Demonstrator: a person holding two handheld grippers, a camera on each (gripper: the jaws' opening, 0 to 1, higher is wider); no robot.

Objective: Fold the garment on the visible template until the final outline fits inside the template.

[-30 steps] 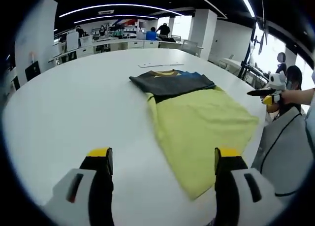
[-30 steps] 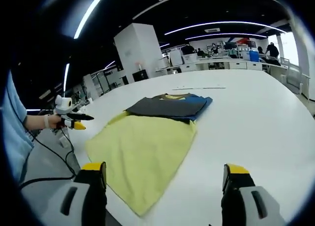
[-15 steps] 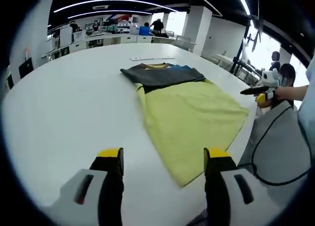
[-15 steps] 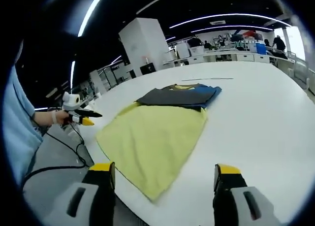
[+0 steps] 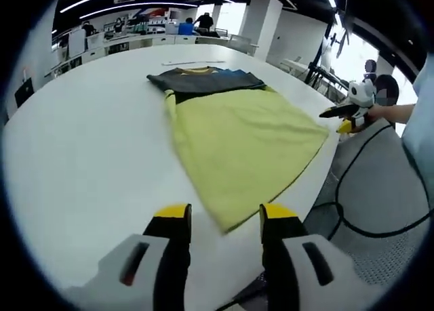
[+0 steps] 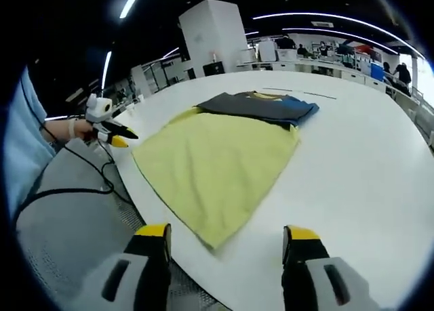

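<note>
While both of your grippers hang off the near edge with nothing in them, the risk sits in that overhanging corner. Your left gripper (image 5: 224, 219) has its jaws spread and empty, just short of the near corner of the garment (image 5: 237, 138). Your right gripper (image 6: 227, 236) is spread and empty too, facing the opposite near corner. The garment lies flat on the white table (image 5: 81, 148), yellow toward you, dark grey and blue at the far end. Its near hem reaches the table edge, so I judge a clumsy pinch could drag it off, or catch one layer and skew the fold. I cannot make out a template outline, so you could fold past it unknowingly. Count: one garment, one table, two grippers.
</note>
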